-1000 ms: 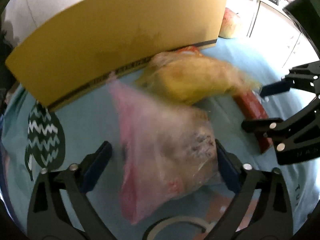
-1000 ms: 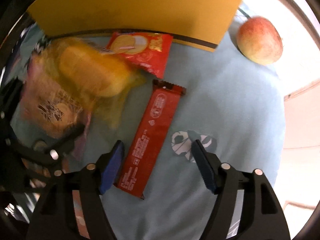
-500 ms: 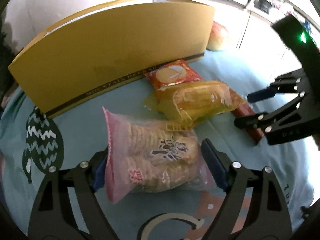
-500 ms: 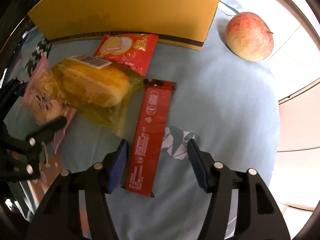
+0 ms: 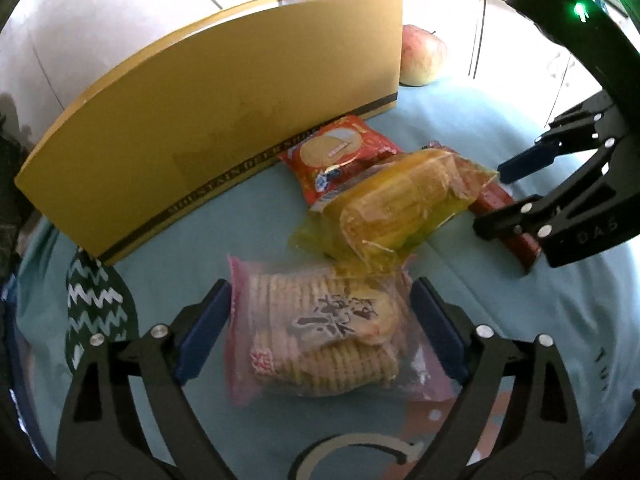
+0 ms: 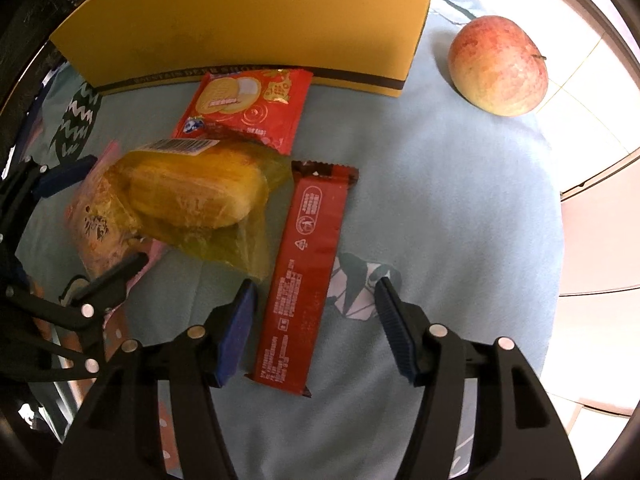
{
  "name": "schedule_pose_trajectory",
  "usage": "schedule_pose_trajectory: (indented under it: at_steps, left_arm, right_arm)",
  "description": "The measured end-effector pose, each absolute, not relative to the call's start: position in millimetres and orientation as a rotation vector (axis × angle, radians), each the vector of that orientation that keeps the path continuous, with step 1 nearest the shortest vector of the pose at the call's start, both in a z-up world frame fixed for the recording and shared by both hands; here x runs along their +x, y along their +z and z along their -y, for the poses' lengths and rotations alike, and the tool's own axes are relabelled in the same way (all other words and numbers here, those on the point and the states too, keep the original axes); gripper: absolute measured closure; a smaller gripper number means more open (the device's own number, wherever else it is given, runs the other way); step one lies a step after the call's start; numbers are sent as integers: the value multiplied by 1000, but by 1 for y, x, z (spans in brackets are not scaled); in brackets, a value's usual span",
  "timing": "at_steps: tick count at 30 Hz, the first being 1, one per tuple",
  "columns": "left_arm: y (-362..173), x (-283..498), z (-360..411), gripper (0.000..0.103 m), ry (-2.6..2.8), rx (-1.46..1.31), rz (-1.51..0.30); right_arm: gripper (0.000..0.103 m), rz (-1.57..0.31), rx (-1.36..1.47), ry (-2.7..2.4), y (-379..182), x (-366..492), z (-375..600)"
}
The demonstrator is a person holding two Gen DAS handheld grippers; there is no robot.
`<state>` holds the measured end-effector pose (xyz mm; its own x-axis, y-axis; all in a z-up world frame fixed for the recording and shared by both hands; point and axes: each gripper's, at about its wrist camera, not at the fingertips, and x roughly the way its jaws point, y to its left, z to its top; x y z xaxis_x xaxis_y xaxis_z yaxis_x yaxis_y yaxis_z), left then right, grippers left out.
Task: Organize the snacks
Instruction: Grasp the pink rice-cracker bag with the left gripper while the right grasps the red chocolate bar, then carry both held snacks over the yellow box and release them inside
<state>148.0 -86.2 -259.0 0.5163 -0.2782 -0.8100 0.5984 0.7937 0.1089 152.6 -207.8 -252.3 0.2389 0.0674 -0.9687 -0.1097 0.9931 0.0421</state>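
The left gripper (image 5: 320, 330) fingers are opening wide around a clear pink cracker bag (image 5: 320, 344) of stacked round crackers. The right gripper (image 6: 314, 330) fingers stand apart, the glossy red flat bar (image 6: 306, 276) between them, untouched. A crinkly yellow cake wrapper (image 6: 196, 196) lies beyond on the blue cloth (image 6: 440, 216).

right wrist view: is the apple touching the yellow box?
No, the apple sits apart from the yellow box, with bare blue cloth between them.

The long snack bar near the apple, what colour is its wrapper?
Red wrapper with a darker top edge; clearest in the right wrist view.
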Motion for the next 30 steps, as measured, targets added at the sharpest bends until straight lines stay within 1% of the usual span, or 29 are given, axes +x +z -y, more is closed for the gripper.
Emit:
schedule_pose_trajectory:
  at_steps: [2,3,4,6,8,10,11,13,14,15,17,19,24,30]
  left_arm:
    - [-254,148,87,16,-556,386,-860]
    - [-251,145,87,16,-574,375,-843]
    - [-247,141,88,16,-611,363,-825]
    - [-246,133,89,16,-651,392,-816]
    - [-254,128,95,14,-646,460,-813]
    - [-265,133,95,13,-573,502,-838]
    - [-268,136,94,12,-552,491,-854]
    - [-270,140,91,14,-515,467,-867]
    - [-269,137,91,20,-517,471,-862]
    - [-268,134,92,26,-519,476,-855]
    - [-264,131,90,29,-518,464,-850]
    - [-258,134,81,30,-527,386,-868]
    - [-248,134,58,30,-502,267,-892]
    - [-219,117,27,30,-450,187,-830]
  right_arm:
    - [40,-1321,-29,126,-255,156,213]
    - [39,-1319,-27,129,-258,157,215]
    - [38,-1316,-27,134,-258,157,215]
    - [32,-1313,-34,136,-260,154,212]
    - [30,-1312,-43,131,-262,154,209]
    - [30,-1314,-49,127,-266,154,209]
    - [32,-1316,-51,123,-265,154,209]
    - [47,-1309,-59,104,-264,153,212]
    - [73,-1296,-46,123,-261,152,214]
    - [79,-1289,-48,123,-259,151,215]
    - [79,-1251,-73,131,-255,145,213]
    - [79,-1240,-65,150,-254,139,212]
    - [79,-1221,71,183,-242,126,228]
    - [79,-1182,215,203,-213,112,242]
